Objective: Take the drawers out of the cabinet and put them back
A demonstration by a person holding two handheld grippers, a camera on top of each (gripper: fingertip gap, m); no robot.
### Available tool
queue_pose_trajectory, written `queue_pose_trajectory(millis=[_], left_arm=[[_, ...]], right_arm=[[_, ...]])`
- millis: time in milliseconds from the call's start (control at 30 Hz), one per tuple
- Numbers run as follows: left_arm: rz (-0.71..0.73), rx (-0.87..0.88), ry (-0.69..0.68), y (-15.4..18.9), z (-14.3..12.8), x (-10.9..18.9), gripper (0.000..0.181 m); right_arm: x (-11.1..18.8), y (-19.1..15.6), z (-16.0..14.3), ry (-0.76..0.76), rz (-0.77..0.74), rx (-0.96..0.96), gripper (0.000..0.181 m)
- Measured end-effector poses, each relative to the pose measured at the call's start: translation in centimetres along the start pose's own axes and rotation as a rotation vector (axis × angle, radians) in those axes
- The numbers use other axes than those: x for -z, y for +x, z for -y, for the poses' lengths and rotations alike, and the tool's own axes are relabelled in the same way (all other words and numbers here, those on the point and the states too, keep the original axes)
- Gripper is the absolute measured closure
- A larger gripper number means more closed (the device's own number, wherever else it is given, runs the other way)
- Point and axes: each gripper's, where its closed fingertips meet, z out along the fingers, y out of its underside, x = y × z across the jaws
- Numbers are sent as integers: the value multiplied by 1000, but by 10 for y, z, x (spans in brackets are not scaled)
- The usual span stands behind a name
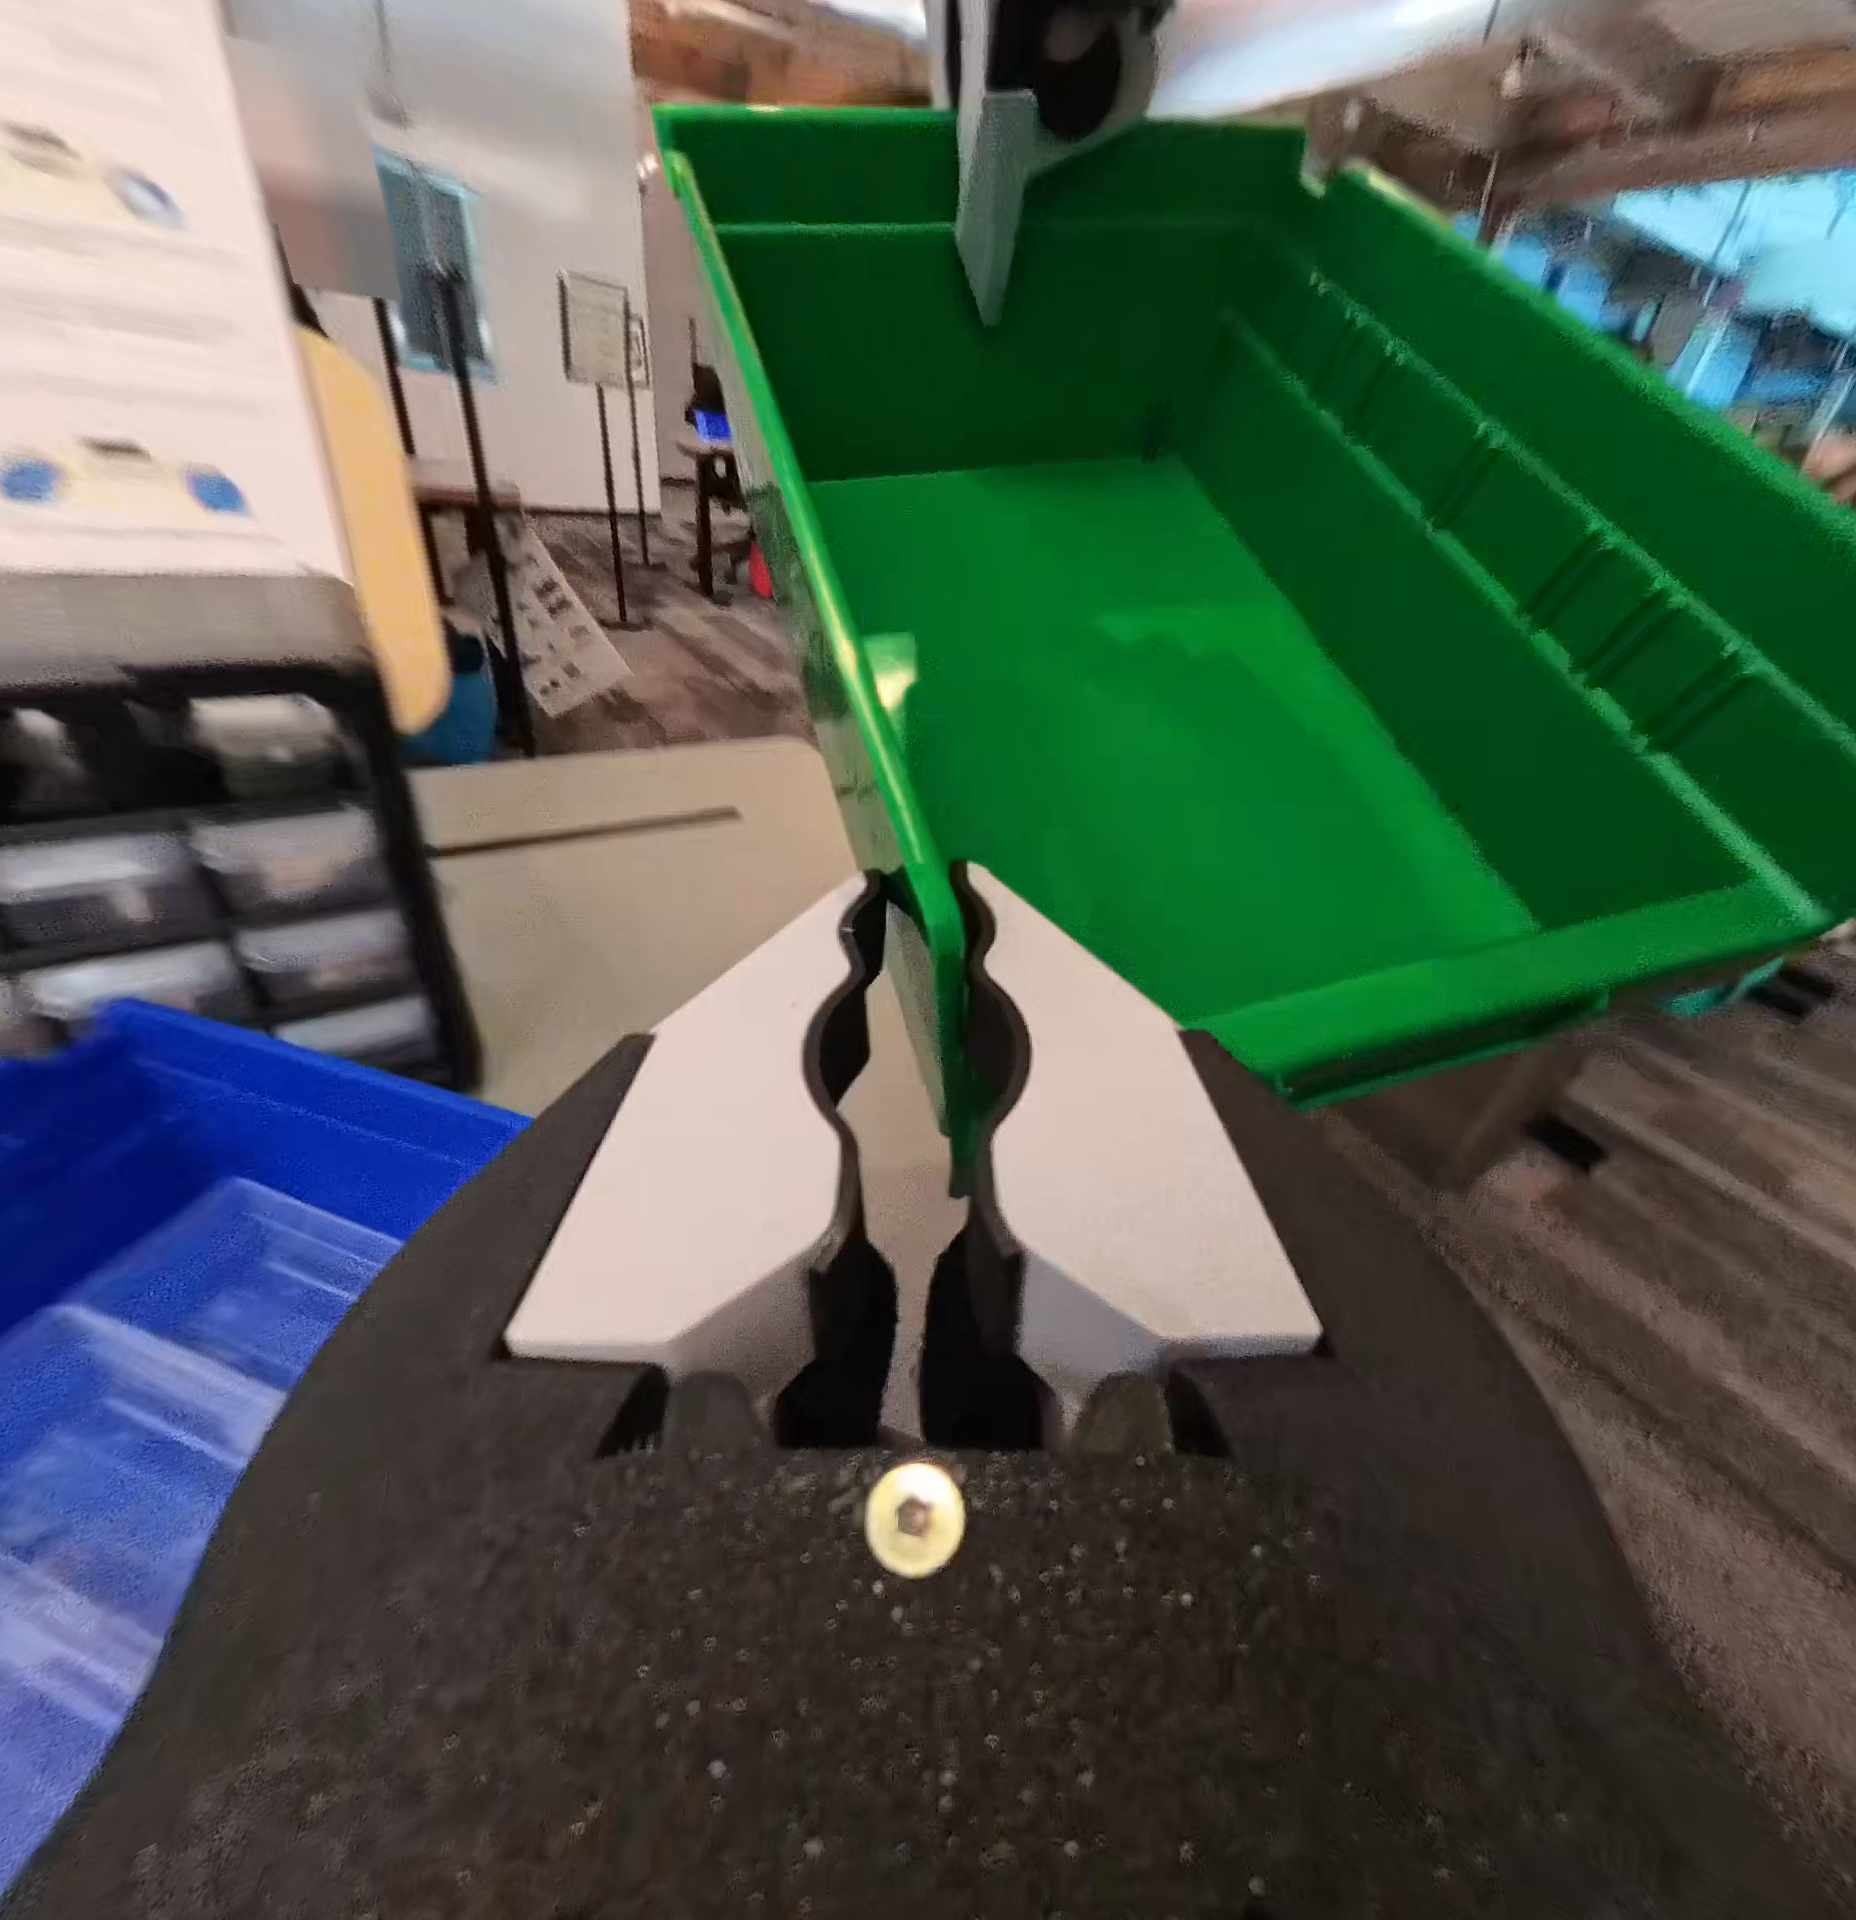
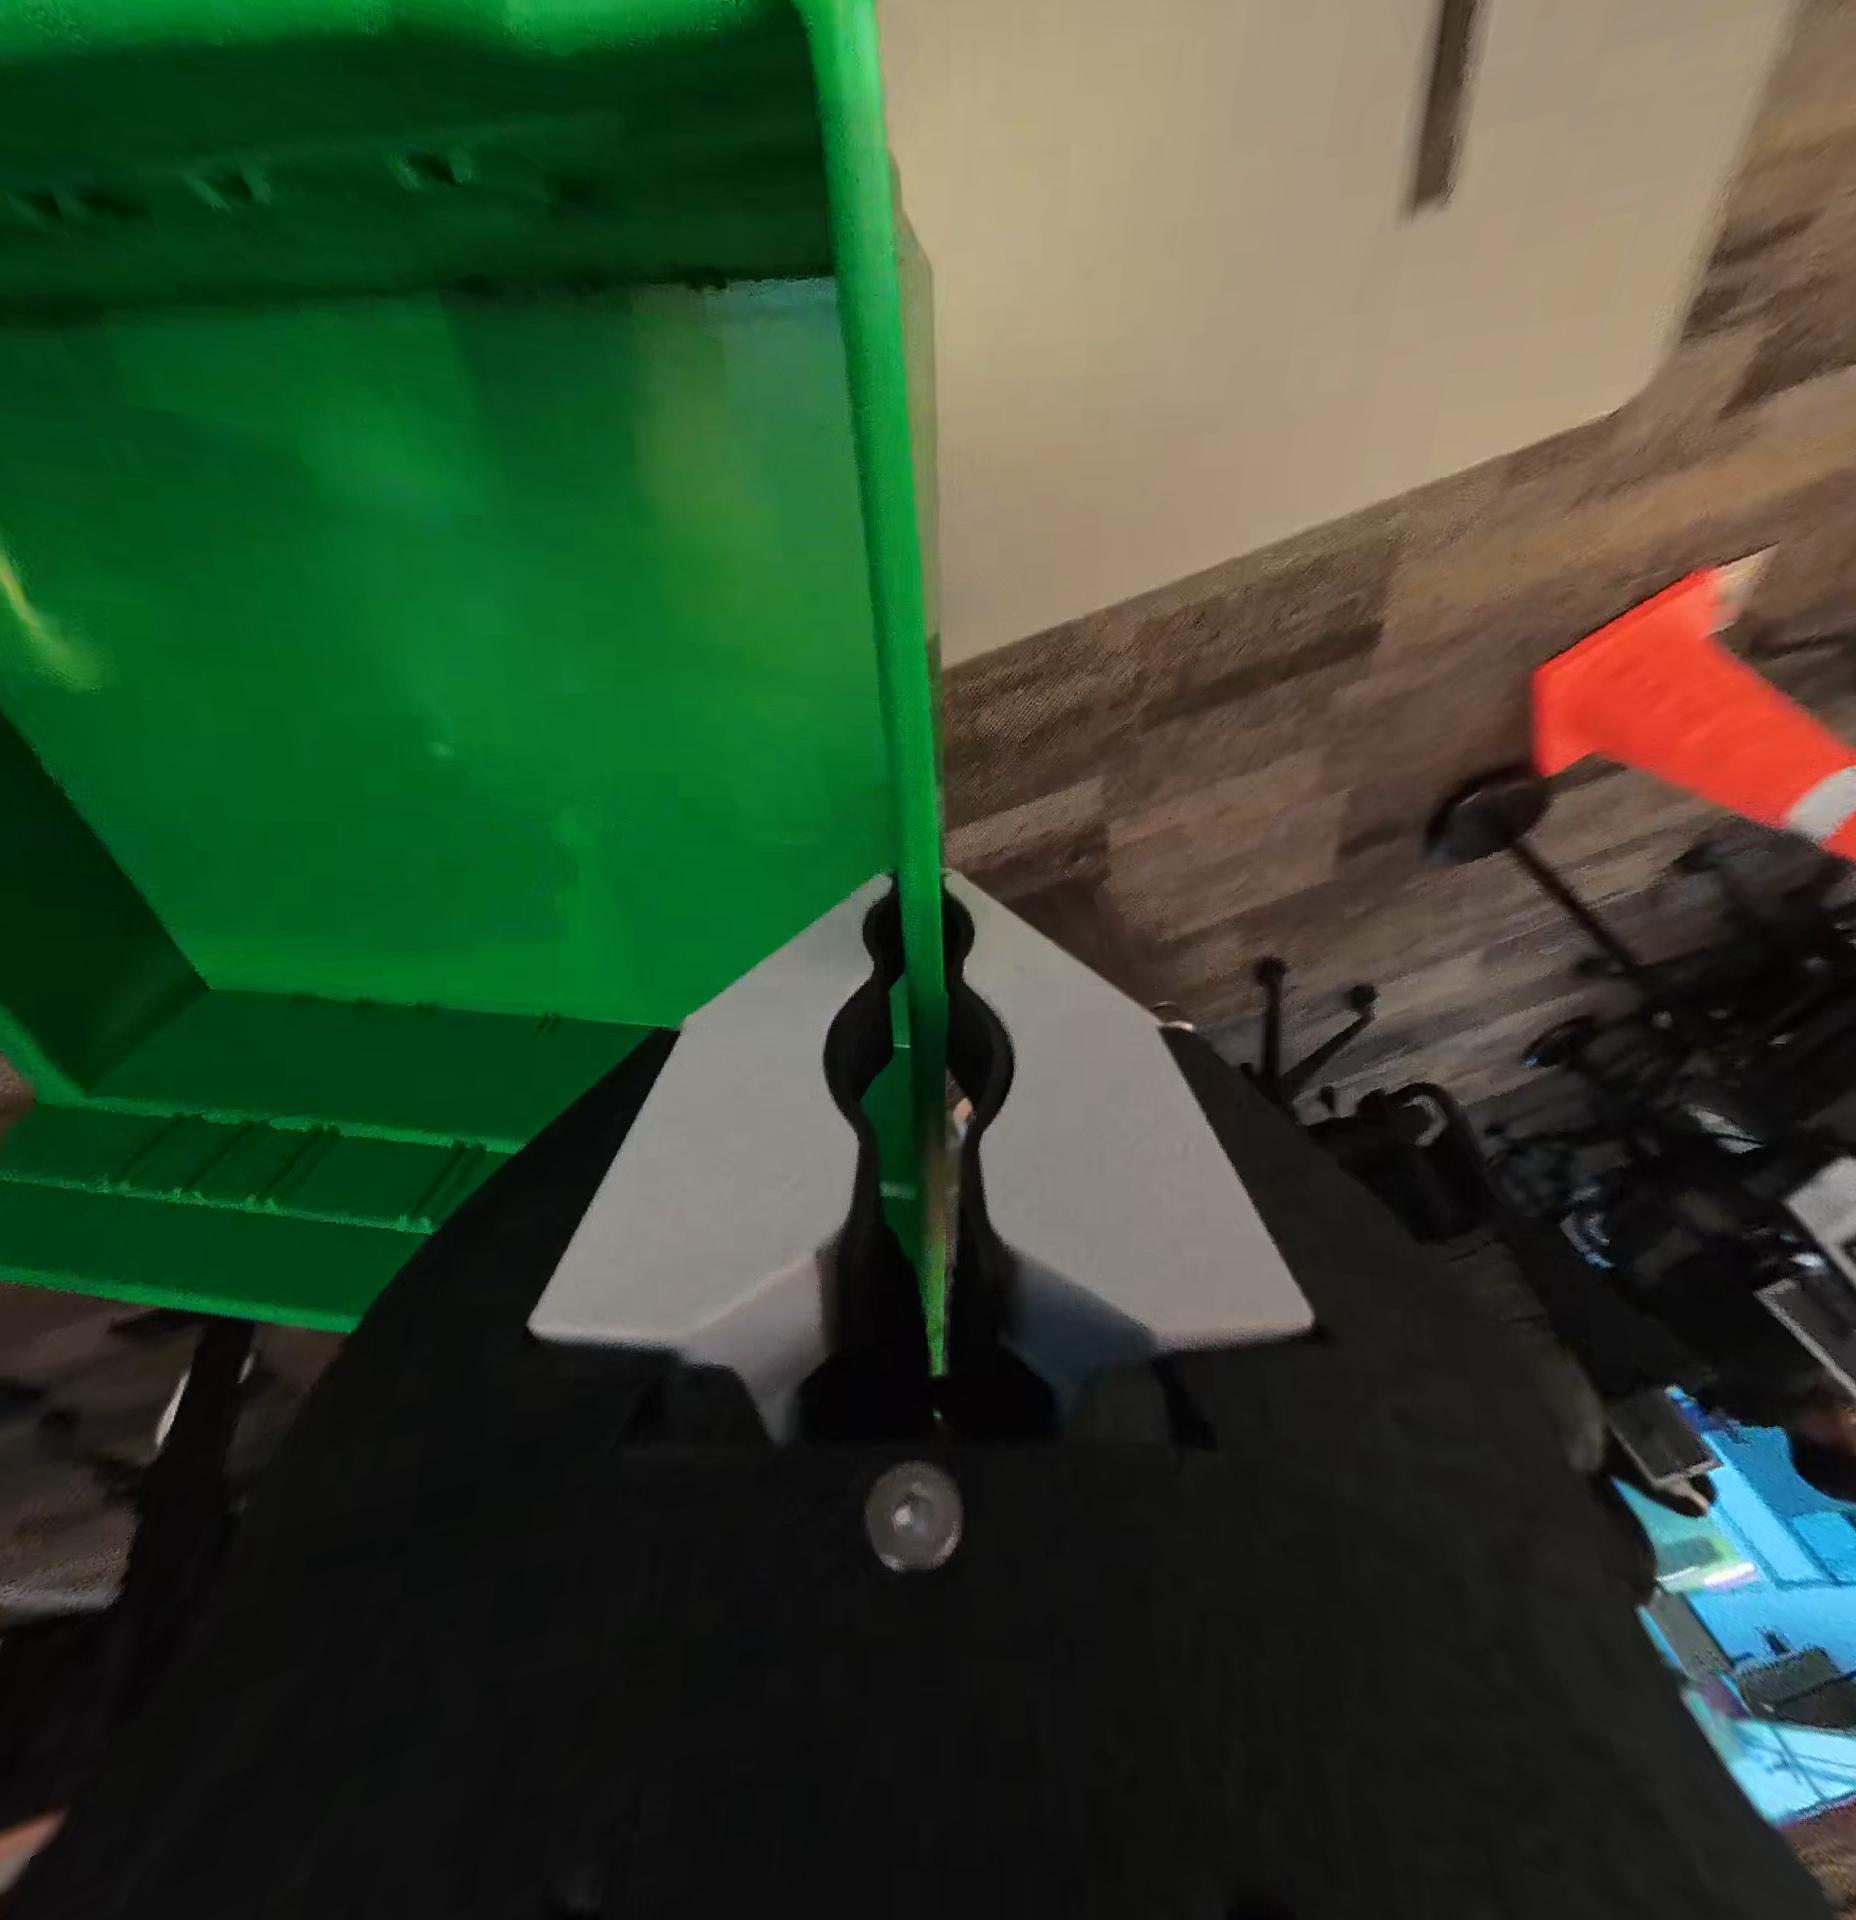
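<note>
A green drawer (image 1: 1163, 675) is held in the air, tilted, empty inside. My left gripper (image 1: 919, 894) is shut on the rim of one of its walls. My right gripper (image 2: 919, 904) is shut on the rim of the opposite wall of the green drawer (image 2: 384, 623). One finger of the right gripper (image 1: 997, 208) shows at the drawer's far wall in the left wrist view. A blue drawer (image 1: 155, 1247) lies at the lower left. The black cabinet (image 1: 207, 831) of small drawers stands at the left.
A beige table top (image 1: 612, 894) lies under the left gripper, next to the cabinet. A white board (image 1: 124, 281) stands on the cabinet. An orange traffic cone (image 2: 1713, 727) and dark stands (image 2: 1630, 1018) are on the wood-pattern floor at the right.
</note>
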Motion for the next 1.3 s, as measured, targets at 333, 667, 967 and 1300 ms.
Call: queue_pose_trajectory(millis=[333, 667, 967, 1300], left_arm=[[172, 27, -315, -36, -127, -76, 170], [193, 36, -351, -57, -174, -46, 148], [-557, 170, -583, 33, -184, 53, 142], [-753, 57, -523, 25, -134, 128, 123]], right_arm=[[-208, 48, 77, 201, 191, -9, 179], [-258, 78, 156, 209, 278, 146, 180], [-271, 99, 185, 219, 303, 320, 179], [-238, 113, 190, 343, 204, 169, 127]])
